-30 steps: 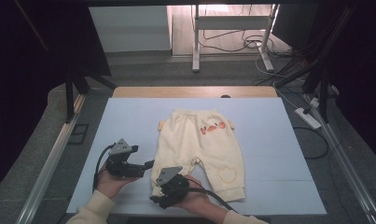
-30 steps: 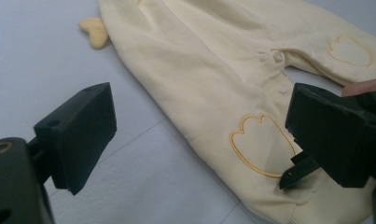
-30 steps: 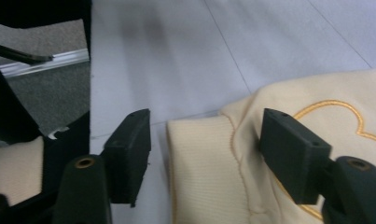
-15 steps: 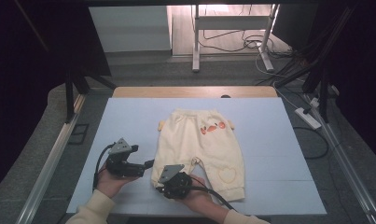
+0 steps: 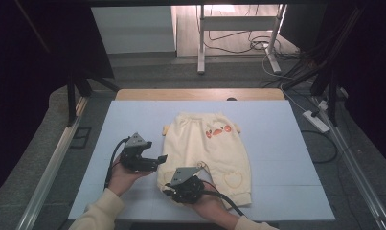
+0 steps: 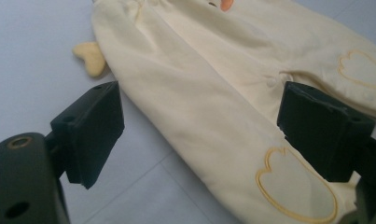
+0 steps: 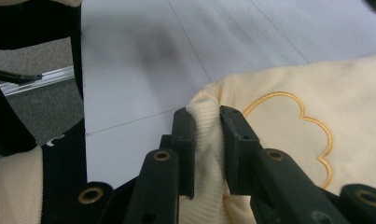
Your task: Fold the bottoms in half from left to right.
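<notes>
The cream baby trousers (image 5: 207,148) lie flat on the pale blue surface (image 5: 277,124). The right tongs (image 5: 174,189), jaws having just closed, pinch a ribbed leg cuff. The left tongs (image 5: 161,158) stand wide beside that leg, having narrowed slightly.

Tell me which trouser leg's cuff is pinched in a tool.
The leg on the high view's left: the right tool grips its ribbed cuff. The other leg lies free.
</notes>
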`<state>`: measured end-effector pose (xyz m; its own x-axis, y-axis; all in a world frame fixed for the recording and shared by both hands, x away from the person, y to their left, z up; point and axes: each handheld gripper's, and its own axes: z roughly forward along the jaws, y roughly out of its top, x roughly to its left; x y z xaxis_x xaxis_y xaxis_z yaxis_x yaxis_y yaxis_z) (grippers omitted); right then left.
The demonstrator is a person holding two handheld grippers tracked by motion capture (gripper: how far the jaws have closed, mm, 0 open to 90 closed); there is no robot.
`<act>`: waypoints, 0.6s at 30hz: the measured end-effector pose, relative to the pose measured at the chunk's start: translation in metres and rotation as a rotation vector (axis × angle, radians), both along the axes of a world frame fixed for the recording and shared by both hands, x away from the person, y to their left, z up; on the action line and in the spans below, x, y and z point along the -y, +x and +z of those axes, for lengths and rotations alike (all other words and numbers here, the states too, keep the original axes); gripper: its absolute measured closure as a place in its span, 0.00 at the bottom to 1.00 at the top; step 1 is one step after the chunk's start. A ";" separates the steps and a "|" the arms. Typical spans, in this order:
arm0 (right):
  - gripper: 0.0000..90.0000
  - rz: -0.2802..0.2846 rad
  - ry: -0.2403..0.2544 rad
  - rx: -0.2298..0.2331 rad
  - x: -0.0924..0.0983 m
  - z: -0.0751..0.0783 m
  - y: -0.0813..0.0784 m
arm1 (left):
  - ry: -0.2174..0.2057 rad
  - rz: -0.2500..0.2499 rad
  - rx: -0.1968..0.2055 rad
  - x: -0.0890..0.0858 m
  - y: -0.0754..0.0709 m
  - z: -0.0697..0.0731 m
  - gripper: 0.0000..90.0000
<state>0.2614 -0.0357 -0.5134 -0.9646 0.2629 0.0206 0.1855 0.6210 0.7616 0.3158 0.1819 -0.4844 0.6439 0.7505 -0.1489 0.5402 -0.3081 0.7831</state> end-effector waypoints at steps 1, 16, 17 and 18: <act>0.85 0.000 0.000 0.000 0.000 0.000 0.000 | 0.000 0.000 0.000 0.000 0.000 0.000 0.17; 0.85 0.006 0.001 0.001 0.000 0.000 0.001 | -0.025 -0.001 0.005 0.015 0.029 0.015 0.17; 0.85 0.005 0.003 -0.001 0.000 0.000 0.001 | -0.023 0.000 0.002 0.016 0.030 0.016 0.17; 0.85 0.006 0.003 0.000 0.000 0.000 0.001 | -0.024 0.002 0.001 0.016 0.032 0.016 0.17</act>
<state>0.2621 -0.0355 -0.5133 -0.9661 0.2574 0.0211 0.1818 0.6199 0.7633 0.3477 0.1660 -0.4688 0.6429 0.7476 -0.1665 0.5400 -0.2882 0.7907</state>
